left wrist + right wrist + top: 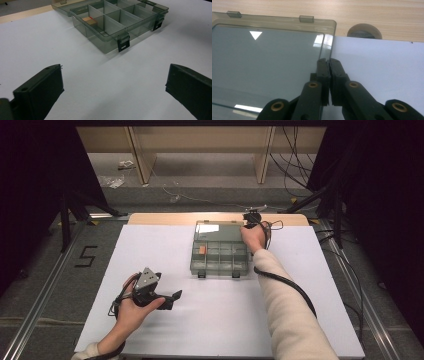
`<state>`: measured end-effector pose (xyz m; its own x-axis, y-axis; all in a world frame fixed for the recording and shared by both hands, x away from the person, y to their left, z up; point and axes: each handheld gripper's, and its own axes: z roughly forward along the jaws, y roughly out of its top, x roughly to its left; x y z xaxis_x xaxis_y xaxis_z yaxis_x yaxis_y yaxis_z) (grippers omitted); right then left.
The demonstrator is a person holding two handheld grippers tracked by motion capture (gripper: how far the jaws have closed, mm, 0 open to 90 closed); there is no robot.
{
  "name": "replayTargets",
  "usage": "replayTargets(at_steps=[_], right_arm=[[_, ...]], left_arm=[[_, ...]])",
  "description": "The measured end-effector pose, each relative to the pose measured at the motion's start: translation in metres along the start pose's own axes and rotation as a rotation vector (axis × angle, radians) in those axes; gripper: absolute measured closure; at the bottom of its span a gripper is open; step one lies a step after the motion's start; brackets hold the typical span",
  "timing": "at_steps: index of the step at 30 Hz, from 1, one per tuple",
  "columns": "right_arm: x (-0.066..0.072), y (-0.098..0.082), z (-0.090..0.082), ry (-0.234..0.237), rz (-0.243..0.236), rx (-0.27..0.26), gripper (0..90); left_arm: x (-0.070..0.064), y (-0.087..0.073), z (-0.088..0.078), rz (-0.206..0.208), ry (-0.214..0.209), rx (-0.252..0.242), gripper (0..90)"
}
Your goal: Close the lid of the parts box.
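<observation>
1. The right gripper [329,62] is pinching the lid [269,62] at its right edge, jaws closed together on it.
2. The lid, smoky and clear, is lying open, two latches [306,19] showing along its far rim.
3. A white sheet [382,65] is covering the wooden table [362,12] beside it.
4. A round hole [364,31] is sitting at the sheet's edge.

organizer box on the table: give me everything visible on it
The organizer box is smoky translucent plastic, split by thin dividers into compartments. It stands open on the white table cover, its lid folded back flat toward the wooden far edge. Two dark latches hang on its near front wall, and two hinge tabs show on the lid's edge. One compartment holds a small tan and orange block. The right gripper is shut on the lid's right edge.
</observation>
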<state>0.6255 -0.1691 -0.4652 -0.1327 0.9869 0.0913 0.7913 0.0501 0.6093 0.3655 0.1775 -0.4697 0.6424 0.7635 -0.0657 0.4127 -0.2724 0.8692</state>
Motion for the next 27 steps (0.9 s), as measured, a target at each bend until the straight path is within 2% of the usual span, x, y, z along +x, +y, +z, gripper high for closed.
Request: replayTargets(at_steps=[9, 16, 17, 19, 22, 23, 24, 27], right_arm=[[0.004, -0.001, 0.000, -0.010, 0.011, -0.011, 89.8], [0.006, 0.000, -0.004, -0.017, 0.003, -0.037, 90.0], [0.006, 0.000, -0.005, -0.016, -0.002, -0.043, 90.0], [0.006, 0.000, -0.007, -0.014, 0.006, -0.050, 90.0], [0.004, -0.001, -0.011, -0.012, -0.004, -0.070, 90.0], [0.004, -0.001, -0.011, -0.012, -0.004, -0.070, 90.0], [0.004, -0.002, -0.012, -0.006, 0.003, -0.076, 90.0], [0.003, -0.003, -0.015, -0.002, 0.000, -0.091, 90.0]], left_arm=[[0.006, 0.002, 0.001, -0.007, 0.017, -0.005, 1.0], [0.018, 0.008, 0.006, -0.026, 0.047, -0.002, 3.8], [0.024, 0.012, 0.009, -0.037, 0.059, -0.003, 5.0], [0.028, 0.015, 0.011, -0.045, 0.065, -0.003, 7.5], [0.043, 0.029, 0.024, -0.072, 0.095, 0.001, 11.8], [0.043, 0.029, 0.024, -0.072, 0.095, 0.001, 13.0], [0.051, 0.040, 0.032, -0.075, 0.111, 0.005, 14.6], [0.061, 0.058, 0.048, -0.086, 0.124, 0.015, 16.6]])
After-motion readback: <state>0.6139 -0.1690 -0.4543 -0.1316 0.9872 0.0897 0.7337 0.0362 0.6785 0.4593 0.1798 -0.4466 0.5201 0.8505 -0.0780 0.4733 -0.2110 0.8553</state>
